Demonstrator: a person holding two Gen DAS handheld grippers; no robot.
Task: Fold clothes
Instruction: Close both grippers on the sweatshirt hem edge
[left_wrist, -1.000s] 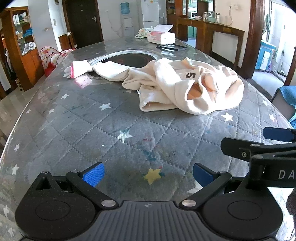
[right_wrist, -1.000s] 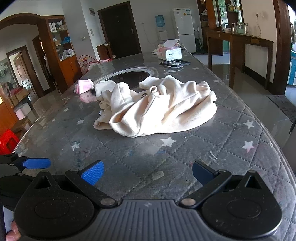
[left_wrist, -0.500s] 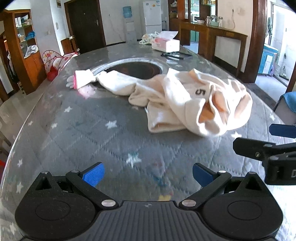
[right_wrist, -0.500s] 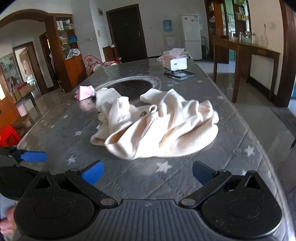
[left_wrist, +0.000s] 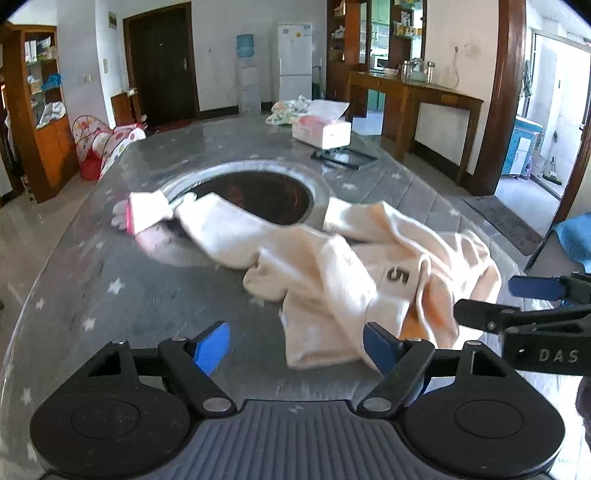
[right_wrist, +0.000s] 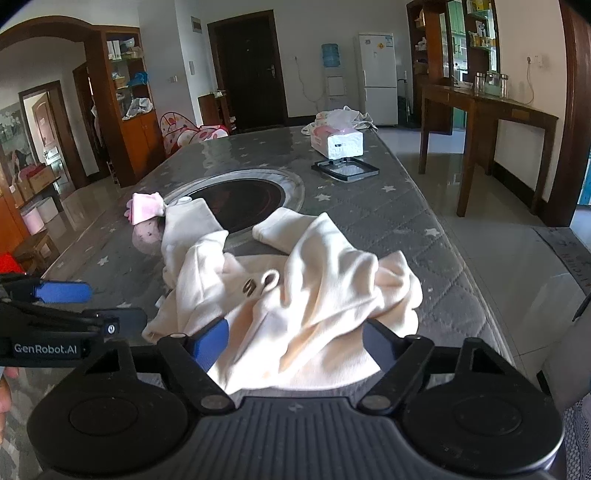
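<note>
I have a cream garment (left_wrist: 332, 273), crumpled in a heap with a "5" printed on it, lying toward the near end of the table (left_wrist: 110, 295), one sleeve trailing up over the rim of the round dark inset (left_wrist: 255, 192) in the middle. A small pink piece (left_wrist: 146, 216) sits at that sleeve's far tip, near the table's left edge.

My worry is a blind pinch. The left gripper (left_wrist: 295, 347) has its jaws closing with the garment's near hem between the pads, but I see no pad pressing cloth yet. If it bites into the bunched layers instead of a single edge, lifting would drag the whole heap and tangle it further. The right gripper (right_wrist: 295, 341) is also closing, its jaws straddling the thick fold nearest the table's near edge, again without visible contact. Two grabs on the same bundle, not on matching corners, would leave me nothing to spread flat. The trailing sleeve could also catch on the inset's rim.

Both tools point forward and downward along the table, side by side, the left one slightly left of the heap, the right one directly over it.
</note>
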